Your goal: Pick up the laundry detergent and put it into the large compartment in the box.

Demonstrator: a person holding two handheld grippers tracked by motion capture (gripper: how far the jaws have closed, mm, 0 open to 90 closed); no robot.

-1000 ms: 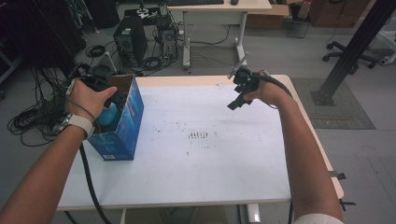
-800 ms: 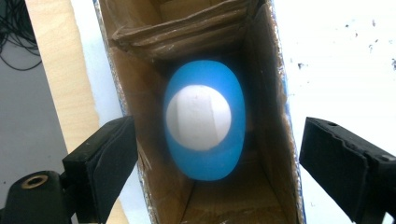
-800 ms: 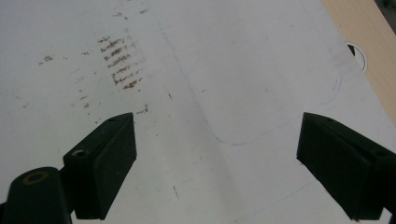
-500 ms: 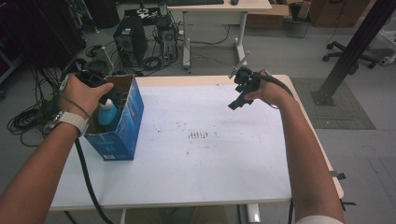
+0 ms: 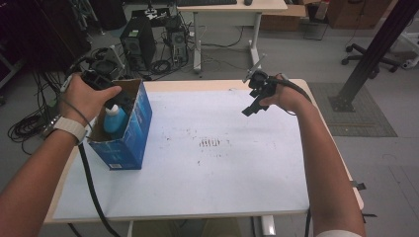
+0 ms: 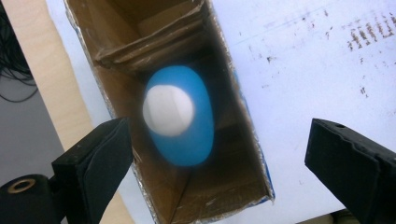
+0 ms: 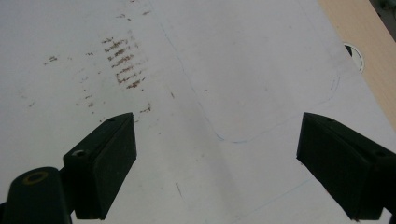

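A blue bottle [image 6: 180, 116] with a white cap [image 6: 168, 110] stands upright inside an open blue cardboard box [image 5: 129, 140] at the table's left edge. My left gripper [image 6: 215, 163] hangs just above the box. Its jaws have just been opening and now stand wide apart, with the bottle below them and untouched. In the high view the bottle [image 5: 115, 122] shows beside the person's left hand [image 5: 89, 98]. My right gripper [image 5: 251, 107] is held in the air over the table's far right part. It is open and empty [image 7: 217, 168] above the white mat.
The white mat [image 5: 222, 173] covers the table and has brown smudges [image 5: 211, 143] near its middle. Behind the table stand computer towers [image 5: 136, 42], floor cables [image 5: 24, 123] and another desk [image 5: 232, 7]. A black post [image 5: 368, 54] rises at the right.
The left hand has lifted up and away from the bottle, leaving it standing in the box. The right hand has stayed where it was.
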